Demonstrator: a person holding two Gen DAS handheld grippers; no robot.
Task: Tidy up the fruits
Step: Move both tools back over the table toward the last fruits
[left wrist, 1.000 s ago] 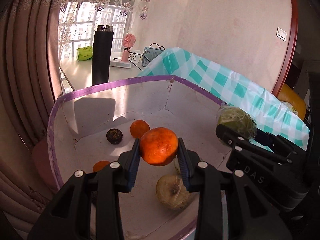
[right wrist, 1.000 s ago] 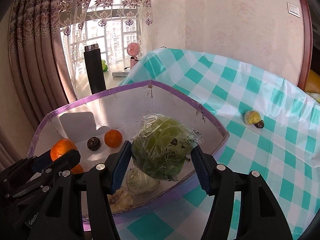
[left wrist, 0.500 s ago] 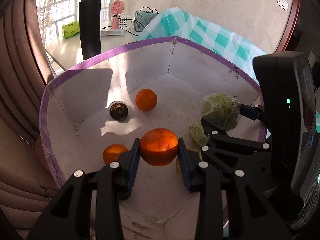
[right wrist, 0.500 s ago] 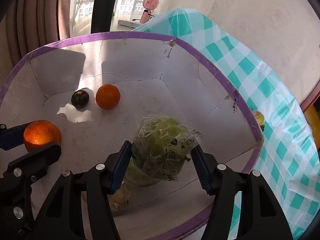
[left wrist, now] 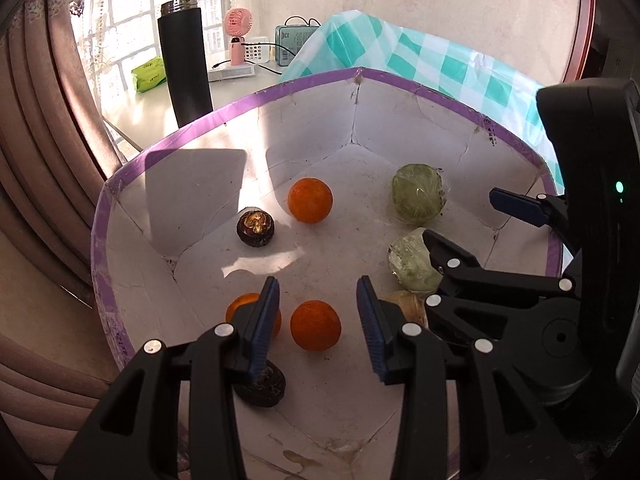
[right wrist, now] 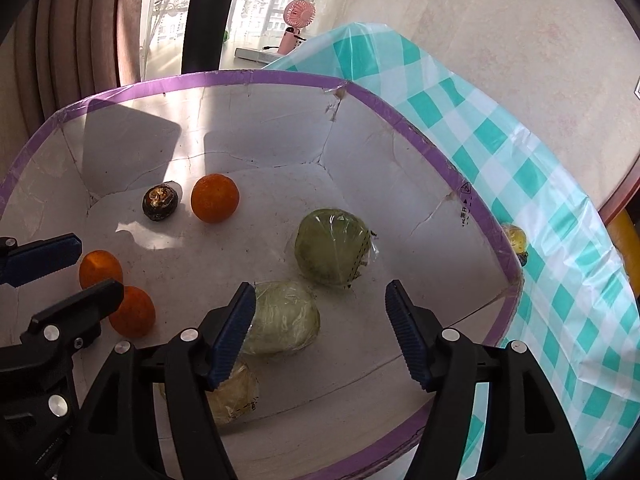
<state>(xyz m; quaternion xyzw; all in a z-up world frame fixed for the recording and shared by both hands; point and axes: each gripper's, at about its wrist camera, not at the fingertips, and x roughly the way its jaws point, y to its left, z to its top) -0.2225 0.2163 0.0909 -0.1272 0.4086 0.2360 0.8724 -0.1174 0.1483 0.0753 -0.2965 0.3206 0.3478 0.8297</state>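
Observation:
A white cardboard box with a purple rim [left wrist: 304,80] [right wrist: 256,76] holds the fruit. My left gripper [left wrist: 318,312] [right wrist: 60,276] hangs inside it with its jaws opening. An orange [left wrist: 315,325] [right wrist: 134,312] lies on the box floor below the gap, touched by neither pad. My right gripper [right wrist: 320,320] [left wrist: 480,226] is also opening over the box. A green fruit in clear wrap [right wrist: 332,246] [left wrist: 418,199] rests on the floor beyond its fingertips, free of them. A second wrapped green fruit [right wrist: 284,318] [left wrist: 412,262] lies beside the left finger.
Also in the box: two more oranges [left wrist: 310,205] [left wrist: 240,308], two dark round fruits [left wrist: 255,227] [left wrist: 262,388] and a pale wrapped fruit [right wrist: 232,396]. A yellow fruit [right wrist: 514,238] sits on the checked tablecloth [right wrist: 520,184]. A black flask [left wrist: 184,60] and pink fan [left wrist: 238,32] stand behind.
Both grippers have let go: the orange has dropped from the left jaws to the box floor, and the wrapped green fruit has left the right jaws and lies further in.

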